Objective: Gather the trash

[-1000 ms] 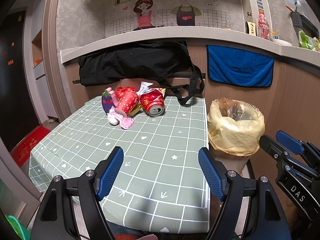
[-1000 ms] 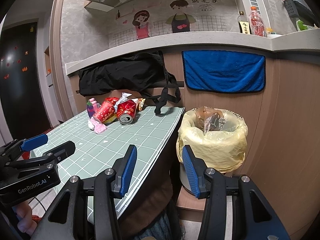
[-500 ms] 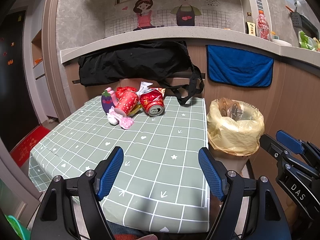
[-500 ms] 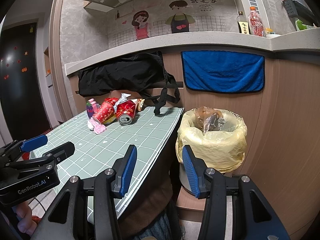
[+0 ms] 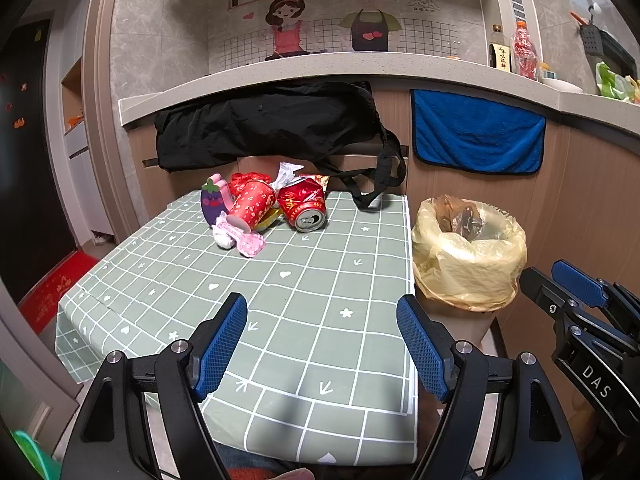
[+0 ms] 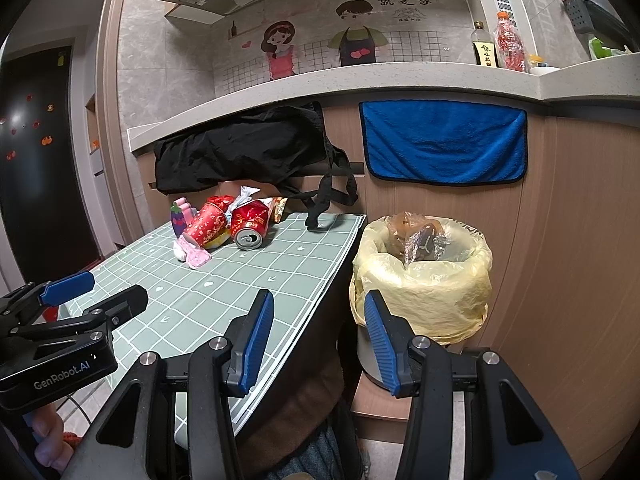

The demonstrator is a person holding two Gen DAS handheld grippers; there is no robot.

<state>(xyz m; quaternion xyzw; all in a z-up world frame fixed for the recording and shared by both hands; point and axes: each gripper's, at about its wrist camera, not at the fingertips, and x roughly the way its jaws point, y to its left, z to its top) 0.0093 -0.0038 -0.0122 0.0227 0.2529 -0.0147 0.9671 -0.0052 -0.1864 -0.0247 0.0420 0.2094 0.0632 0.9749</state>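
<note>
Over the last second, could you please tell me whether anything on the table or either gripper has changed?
Nothing has visibly changed. Both the left gripper and the right gripper stay open and empty, short of the trash. The red can, the paper cup and the wrappers still lie at the far side of the table, and the bin stays beside it.
</note>
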